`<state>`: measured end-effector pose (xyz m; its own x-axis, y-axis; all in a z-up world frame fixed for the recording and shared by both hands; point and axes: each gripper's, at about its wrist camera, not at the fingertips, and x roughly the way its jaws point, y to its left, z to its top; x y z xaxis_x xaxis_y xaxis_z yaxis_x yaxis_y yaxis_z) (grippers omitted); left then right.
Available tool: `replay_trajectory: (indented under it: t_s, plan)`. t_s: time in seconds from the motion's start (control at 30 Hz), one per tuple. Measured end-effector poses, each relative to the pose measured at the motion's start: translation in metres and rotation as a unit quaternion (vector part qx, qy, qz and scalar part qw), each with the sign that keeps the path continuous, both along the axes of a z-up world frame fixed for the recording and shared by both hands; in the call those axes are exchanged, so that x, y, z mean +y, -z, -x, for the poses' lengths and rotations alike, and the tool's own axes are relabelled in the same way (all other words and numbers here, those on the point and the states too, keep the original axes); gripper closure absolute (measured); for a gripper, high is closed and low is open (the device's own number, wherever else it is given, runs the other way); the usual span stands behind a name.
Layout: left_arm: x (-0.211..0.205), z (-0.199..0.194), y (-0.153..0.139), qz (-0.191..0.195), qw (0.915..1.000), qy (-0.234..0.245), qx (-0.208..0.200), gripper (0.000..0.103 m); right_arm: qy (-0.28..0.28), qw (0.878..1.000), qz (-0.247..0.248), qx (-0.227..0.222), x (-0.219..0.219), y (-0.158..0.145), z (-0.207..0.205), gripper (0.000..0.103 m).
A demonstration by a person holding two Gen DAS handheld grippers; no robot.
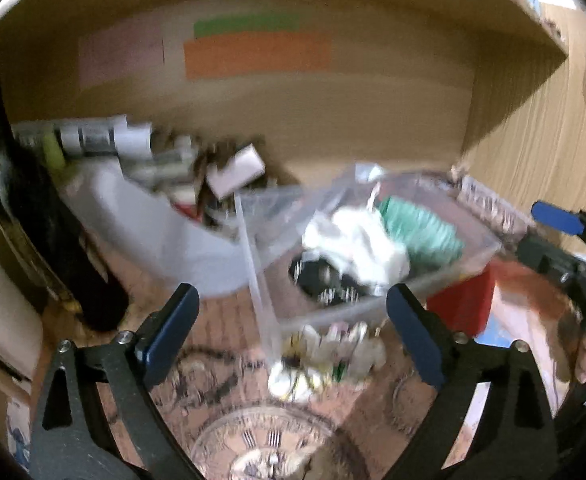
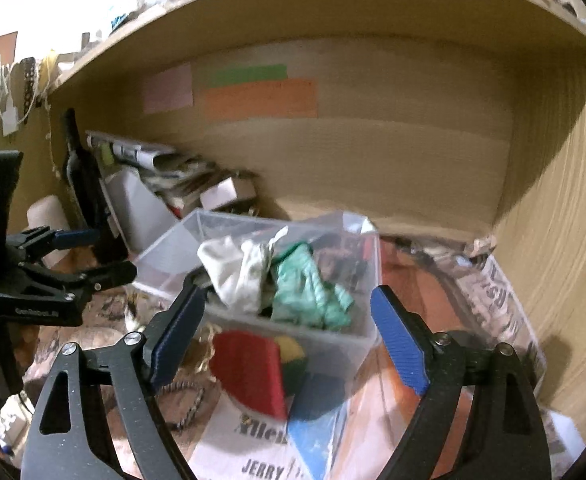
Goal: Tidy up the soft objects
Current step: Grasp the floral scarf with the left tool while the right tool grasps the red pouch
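Observation:
A clear plastic box [image 2: 345,340] stands on the desk and holds a crumpled white cloth [image 2: 239,276] and a green cloth [image 2: 313,296]. Something black lies under them [image 1: 319,280]. In the left wrist view the box [image 1: 445,276] holds the same white cloth [image 1: 357,248] and green cloth [image 1: 421,228]. My left gripper [image 1: 293,324] is open and empty just in front of the box. My right gripper [image 2: 289,340] is open, its jaws on either side of the box's near wall. The left wrist view is blurred.
A red sponge [image 2: 253,372] and a yellow-green one [image 2: 293,356] lie by the box on printed papers [image 2: 261,452]. A white bin [image 1: 153,224] full of papers and a dark bottle [image 1: 49,216] stand at the left. Shelf walls close in behind and right.

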<state>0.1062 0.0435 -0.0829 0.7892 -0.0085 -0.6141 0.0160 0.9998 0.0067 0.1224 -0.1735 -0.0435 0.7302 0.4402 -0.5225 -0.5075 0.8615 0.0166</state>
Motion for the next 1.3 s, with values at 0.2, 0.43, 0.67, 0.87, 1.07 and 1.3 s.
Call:
replay_trajectory:
  t_s: [0.2,0.43,0.67,0.87,1.07,1.3]
  plan:
    - [-0.001,-0.009,0.038,0.014,0.9982,0.0,0.059,0.007,-0.002,0.999,0.016,0.032,0.004,0.022,0.004,0.019]
    - [-0.01,-0.027,0.06,0.024,0.9951,-0.001,0.096,0.007,-0.008,0.998,0.021,0.066,0.007,0.04,0.006,0.019]
    - [-0.009,-0.03,0.068,0.034,0.9944,-0.016,0.099,0.007,-0.021,0.995,0.032,0.096,0.021,0.057,-0.002,0.019]
    - [-0.004,-0.034,0.077,0.051,0.9919,-0.015,0.115,0.029,-0.033,0.99,0.041,0.127,0.037,0.07,-0.014,0.019]
    - [0.007,-0.026,0.079,0.07,0.9905,-0.017,0.117,0.043,-0.027,0.987,0.074,0.137,0.054,0.082,-0.022,0.019]
    - [0.018,-0.009,0.077,0.077,0.9908,-0.014,0.111,0.059,-0.014,0.986,0.065,0.153,0.05,0.089,-0.027,0.039]
